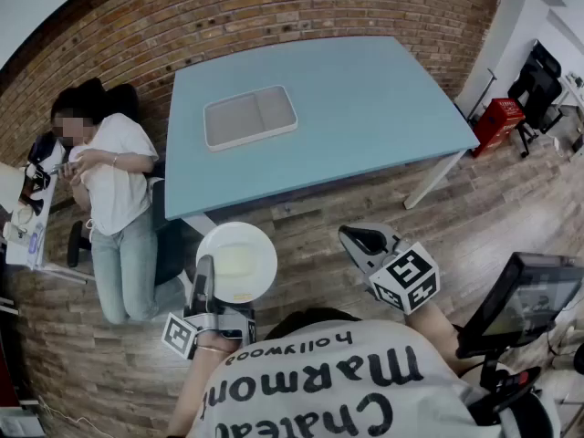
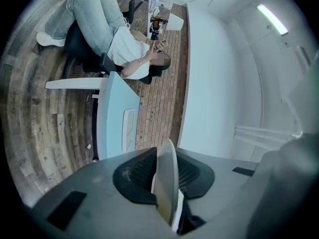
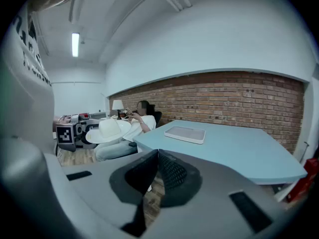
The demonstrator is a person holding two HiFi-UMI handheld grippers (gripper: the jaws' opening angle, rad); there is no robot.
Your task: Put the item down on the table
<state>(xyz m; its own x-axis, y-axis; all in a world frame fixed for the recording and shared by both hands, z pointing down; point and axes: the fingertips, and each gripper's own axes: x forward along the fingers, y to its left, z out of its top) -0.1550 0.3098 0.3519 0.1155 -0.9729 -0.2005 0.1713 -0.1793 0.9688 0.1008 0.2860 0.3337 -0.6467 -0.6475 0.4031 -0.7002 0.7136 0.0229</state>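
The left tongs (image 1: pixel 203 272) pinch the white plate (image 1: pixel 239 261) by its rim, short of the blue bench (image 1: pixel 365 117), and the right tongs (image 1: pixel 363 239) are pressed together empty; next, I judge, the plate must go forward and down flat.

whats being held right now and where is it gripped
The left gripper holds a white plate by its rim, the edge pinched between its jaws. The right gripper is shut and holds nothing.

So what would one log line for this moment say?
left gripper: shut on plate | right gripper: shut, empty | plate: held over floor, short of table | tray: on table
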